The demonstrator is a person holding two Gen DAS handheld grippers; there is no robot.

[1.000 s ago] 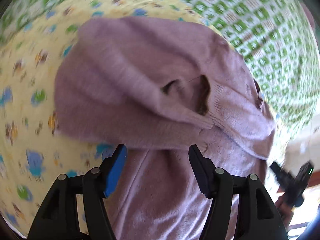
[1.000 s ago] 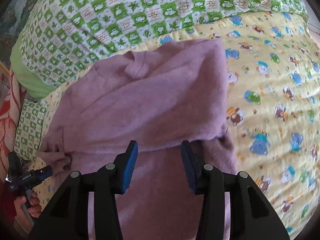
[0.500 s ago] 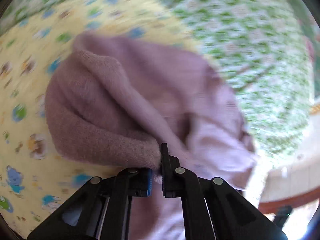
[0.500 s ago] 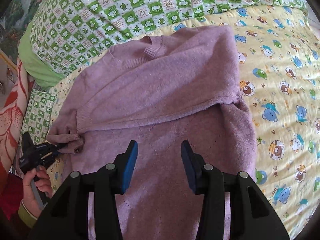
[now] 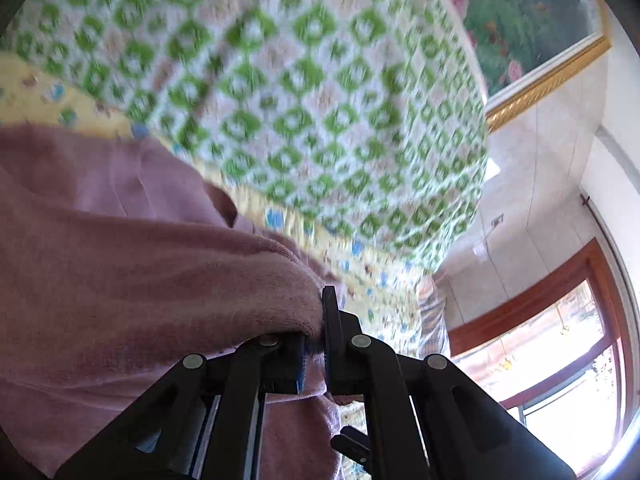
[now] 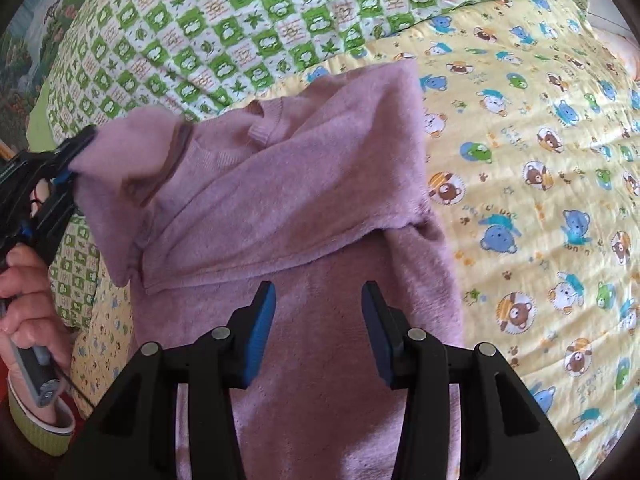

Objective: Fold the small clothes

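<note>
A small mauve knitted sweater (image 6: 304, 208) lies on a yellow bear-print sheet (image 6: 540, 184), one sleeve folded across its chest. My left gripper (image 5: 314, 340) is shut on the cuff of the other sleeve (image 5: 168, 280) and holds it lifted off the bed. In the right wrist view that left gripper (image 6: 76, 156) appears at the left edge, a hand (image 6: 28, 304) around its handle, the sleeve (image 6: 132, 168) hanging from it. My right gripper (image 6: 318, 312) hovers open over the sweater's lower body, nothing between its blue pads (image 6: 260, 328).
A green-and-white checked quilt (image 6: 260, 28) covers the far part of the bed. In the left wrist view, beyond the bed, are a gold-framed picture (image 5: 532, 28), a white wall and a wood-framed window (image 5: 560, 352). Bare yellow sheet spreads to the sweater's right.
My left gripper closed on the sleeve cuff, then lifted and swung it up and across toward the sweater's chest. The right gripper barely moved and stayed open.
</note>
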